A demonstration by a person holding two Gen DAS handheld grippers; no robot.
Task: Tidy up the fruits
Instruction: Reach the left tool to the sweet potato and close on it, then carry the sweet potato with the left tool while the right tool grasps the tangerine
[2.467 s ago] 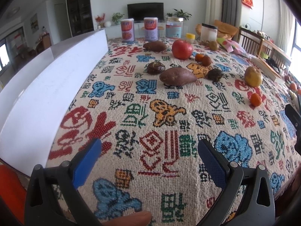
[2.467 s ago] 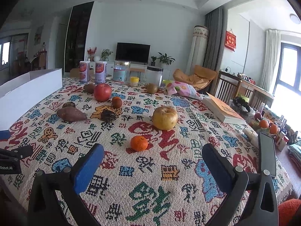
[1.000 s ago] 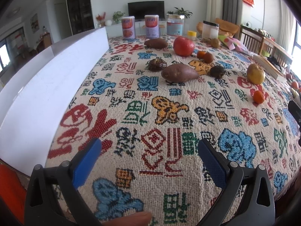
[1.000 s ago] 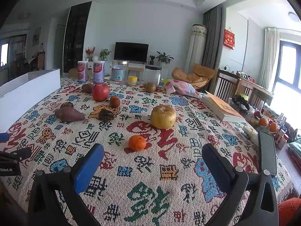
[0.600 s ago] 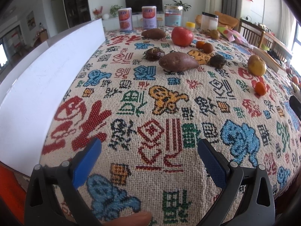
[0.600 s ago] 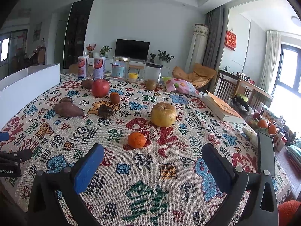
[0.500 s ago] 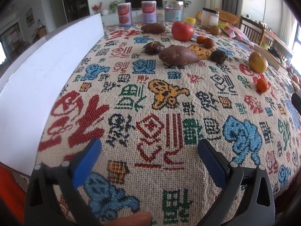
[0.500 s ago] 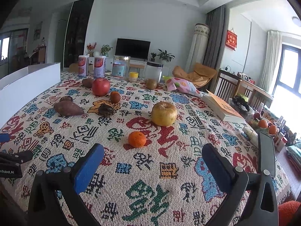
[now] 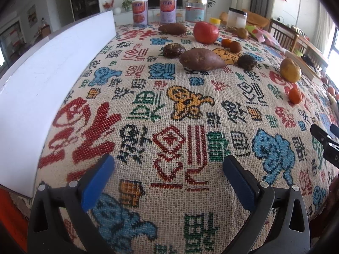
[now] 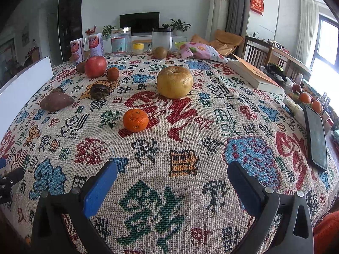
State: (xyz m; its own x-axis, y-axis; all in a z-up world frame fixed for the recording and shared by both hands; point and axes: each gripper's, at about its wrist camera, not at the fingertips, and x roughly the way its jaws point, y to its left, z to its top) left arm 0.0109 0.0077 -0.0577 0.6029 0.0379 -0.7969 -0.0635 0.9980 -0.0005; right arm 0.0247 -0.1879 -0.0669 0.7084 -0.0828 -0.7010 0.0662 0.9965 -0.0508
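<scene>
Over the patterned tablecloth [image 10: 182,139], closer in than a moment ago: right gripper [image 10: 171,182] advanced toward the mandarin [image 10: 135,120], which now fills more of the right wrist view than half a second back, with the yellow pear [image 10: 175,82] just behind it. Fingers spread wide on both tools, nothing held. Left gripper [image 9: 167,175] likewise lowered and eased forward over the cloth, the sweet potato [image 9: 201,59] looming larger than before. Taken together, likely the opening reach of the sorting, no fruit lifted yet and every piece still loose on the table.

From the left wrist view only: the full length of the white box wall [image 9: 53,74] along the table's left edge, probably the destination, though its inside stays hidden; also a second sweet potato [image 9: 172,28] near the far tins. From the right wrist view only: a phone [image 10: 316,139] lying at the right edge, a book [image 10: 254,75], a snack bag [image 10: 201,50], and a kiwi-like brown fruit [image 10: 160,52] by the jars. Red apple [image 10: 95,66] visible in both.
</scene>
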